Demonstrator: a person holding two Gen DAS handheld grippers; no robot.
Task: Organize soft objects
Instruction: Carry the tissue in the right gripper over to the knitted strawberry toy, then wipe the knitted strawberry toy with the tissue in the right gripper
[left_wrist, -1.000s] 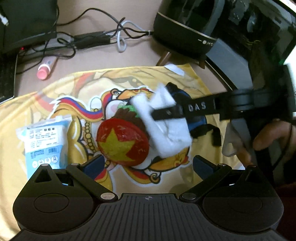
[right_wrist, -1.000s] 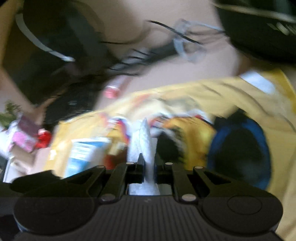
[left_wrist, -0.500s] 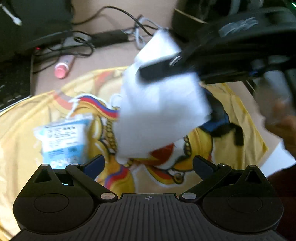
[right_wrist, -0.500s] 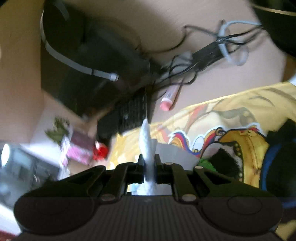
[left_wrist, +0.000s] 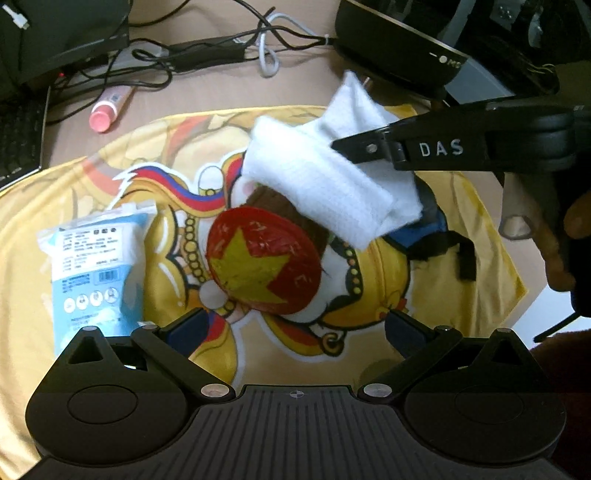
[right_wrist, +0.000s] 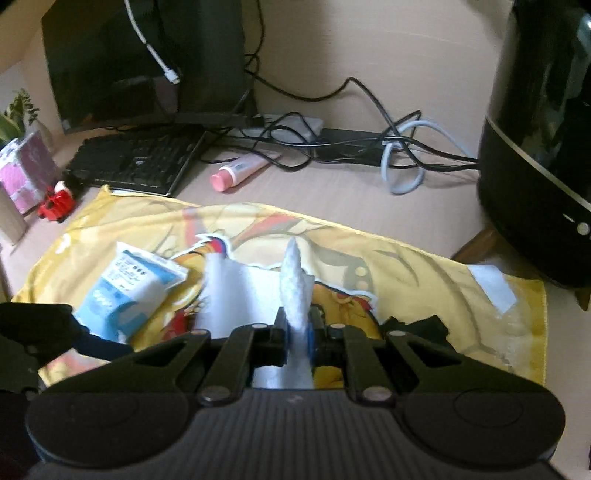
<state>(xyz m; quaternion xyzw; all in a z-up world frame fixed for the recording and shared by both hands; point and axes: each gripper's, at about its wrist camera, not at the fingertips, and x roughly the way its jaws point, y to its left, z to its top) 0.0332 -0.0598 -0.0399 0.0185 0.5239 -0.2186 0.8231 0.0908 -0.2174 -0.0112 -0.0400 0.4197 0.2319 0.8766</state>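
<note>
Nearest, the left gripper (left_wrist: 295, 325), fingers spread and empty, hovers over the red star cushion (left_wrist: 262, 260) on the yellow cloth (left_wrist: 74, 192). Farther right, the right gripper (right_wrist: 297, 332), fingers clamped on the white towel (left_wrist: 328, 177), holds it aloft. Nothing looks sorted yet; the blue pack (left_wrist: 92, 266) and dark item (left_wrist: 436, 229) remain loose.

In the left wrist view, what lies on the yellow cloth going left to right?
Blue-and-white packet → red disc with a yellow star → white cloth held up by the right claw → black strap.
</note>
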